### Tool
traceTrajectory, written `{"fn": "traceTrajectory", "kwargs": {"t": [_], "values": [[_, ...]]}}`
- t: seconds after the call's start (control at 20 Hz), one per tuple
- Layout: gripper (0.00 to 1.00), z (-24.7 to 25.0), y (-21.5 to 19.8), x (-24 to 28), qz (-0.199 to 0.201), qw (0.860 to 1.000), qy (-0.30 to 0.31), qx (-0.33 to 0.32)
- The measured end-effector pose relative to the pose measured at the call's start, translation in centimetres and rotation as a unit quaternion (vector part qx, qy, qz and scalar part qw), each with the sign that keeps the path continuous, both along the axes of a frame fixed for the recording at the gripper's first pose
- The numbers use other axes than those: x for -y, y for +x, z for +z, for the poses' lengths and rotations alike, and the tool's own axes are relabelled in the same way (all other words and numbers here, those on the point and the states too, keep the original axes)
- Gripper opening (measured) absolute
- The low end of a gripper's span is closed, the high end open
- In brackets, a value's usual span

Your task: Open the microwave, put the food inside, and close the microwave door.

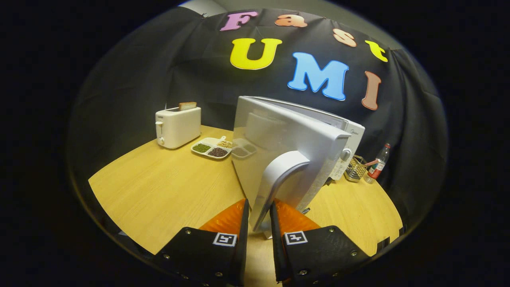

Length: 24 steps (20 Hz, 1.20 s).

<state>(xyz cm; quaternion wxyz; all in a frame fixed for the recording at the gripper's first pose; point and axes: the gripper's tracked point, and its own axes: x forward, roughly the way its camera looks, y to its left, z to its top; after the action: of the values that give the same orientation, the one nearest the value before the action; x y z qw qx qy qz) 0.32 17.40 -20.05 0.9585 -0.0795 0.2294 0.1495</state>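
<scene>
Slippage is the risk: the gripper [259, 215], nearly closed with both fingers pinching the handle [279, 179] of the half-open door [279, 135], could lose that curved handle, while the tray [212, 148] sits mid-table beside the toaster [178, 126].

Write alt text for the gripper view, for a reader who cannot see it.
The gripper is shut on the microwave door handle, with the microwave door swung partly open over a wooden table. Beyond the fingers, beside the door, sit a divided food tray and a white toaster holding a bread slice.
</scene>
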Motion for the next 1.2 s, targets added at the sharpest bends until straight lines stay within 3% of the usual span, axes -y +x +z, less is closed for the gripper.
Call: {"fn": "traceTrajectory", "kwargs": {"t": [0.65, 1.0, 1.15, 1.2], "values": [[0.29, 0.3, -5.2, -9.9, 0.089, 0.996, -0.010, -0.005], [0.31, 2.9, -8.7, -15.7, 0.207, 0.976, 0.060, -0.004], [0.32, 5.8, -9.7, -16.1, 0.230, 0.967, 0.107, 0.002], [0.49, 7.1, -10.0, -15.9, 0.236, 0.964, 0.121, 0.004]]}}
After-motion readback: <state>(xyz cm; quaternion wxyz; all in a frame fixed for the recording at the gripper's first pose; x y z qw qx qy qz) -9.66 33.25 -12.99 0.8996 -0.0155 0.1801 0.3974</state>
